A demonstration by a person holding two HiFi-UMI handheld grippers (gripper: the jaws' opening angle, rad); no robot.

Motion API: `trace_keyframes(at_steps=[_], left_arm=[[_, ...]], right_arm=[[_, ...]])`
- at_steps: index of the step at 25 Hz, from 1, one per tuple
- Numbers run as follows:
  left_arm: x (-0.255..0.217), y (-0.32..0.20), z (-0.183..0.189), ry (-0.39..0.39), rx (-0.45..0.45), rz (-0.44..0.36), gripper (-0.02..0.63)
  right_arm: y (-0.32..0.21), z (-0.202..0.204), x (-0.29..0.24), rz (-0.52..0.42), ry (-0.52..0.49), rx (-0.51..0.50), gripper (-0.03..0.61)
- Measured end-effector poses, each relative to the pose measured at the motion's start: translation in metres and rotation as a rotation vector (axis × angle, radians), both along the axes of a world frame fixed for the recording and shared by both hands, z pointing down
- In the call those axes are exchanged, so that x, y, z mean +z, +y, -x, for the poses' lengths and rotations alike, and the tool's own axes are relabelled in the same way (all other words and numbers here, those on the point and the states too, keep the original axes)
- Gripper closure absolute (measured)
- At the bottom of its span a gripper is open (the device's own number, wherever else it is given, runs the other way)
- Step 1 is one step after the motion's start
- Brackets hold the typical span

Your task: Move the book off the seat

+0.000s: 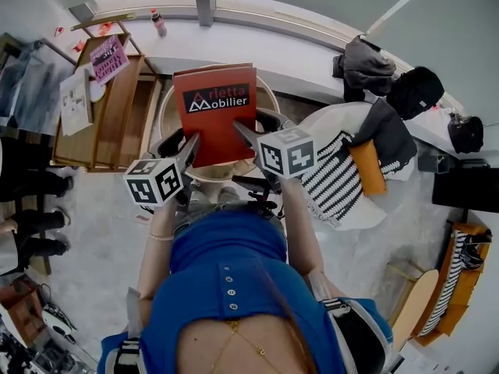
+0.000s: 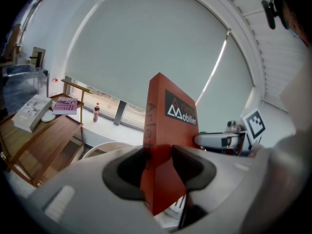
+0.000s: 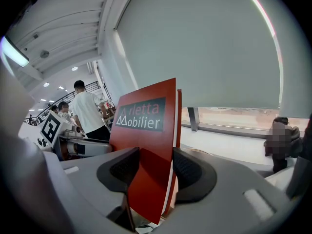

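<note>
A red book (image 1: 216, 107) with "Mobilier" on its cover hangs in the air above a round beige seat (image 1: 167, 109), gripped from both sides. In the head view my left gripper (image 1: 188, 146) is shut on the book's lower left edge. My right gripper (image 1: 247, 135) is shut on its lower right edge. The left gripper view has the book (image 2: 168, 123) standing upright, spine toward the camera, with the left gripper (image 2: 158, 164) clamping it between dark pads. In the right gripper view the book's cover (image 3: 146, 126) is pinched in the right gripper (image 3: 155, 165), and the other gripper (image 3: 73, 145) shows at left.
A wooden shelf (image 1: 117, 111) with magazines stands left of the seat. A bottle (image 1: 158, 22) is on the windowsill. A white chair with a striped cushion (image 1: 339, 179) and an orange pillow sits at right. Dark bags (image 1: 366, 65) lie on the sill. People (image 3: 87, 111) stand in the background.
</note>
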State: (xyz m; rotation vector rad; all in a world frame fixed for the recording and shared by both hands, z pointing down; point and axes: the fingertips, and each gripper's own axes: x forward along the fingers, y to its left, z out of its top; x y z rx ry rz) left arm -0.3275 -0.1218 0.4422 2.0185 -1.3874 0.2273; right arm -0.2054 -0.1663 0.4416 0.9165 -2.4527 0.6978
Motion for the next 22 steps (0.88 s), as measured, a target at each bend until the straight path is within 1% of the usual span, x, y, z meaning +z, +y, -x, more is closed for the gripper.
trace_keyframes(at_steps=[8, 22], left_arm=[[0.002, -0.015, 0.007, 0.006, 0.034, 0.011, 0.445], [0.012, -0.022, 0.059, 0.008, 0.143, 0.049, 0.448]], right_arm=[[-0.011, 0.007, 0.002, 0.009, 0.005, 0.034, 0.36], [-0.006, 0.055, 0.009, 0.045, 0.032, 0.124, 0.36]])
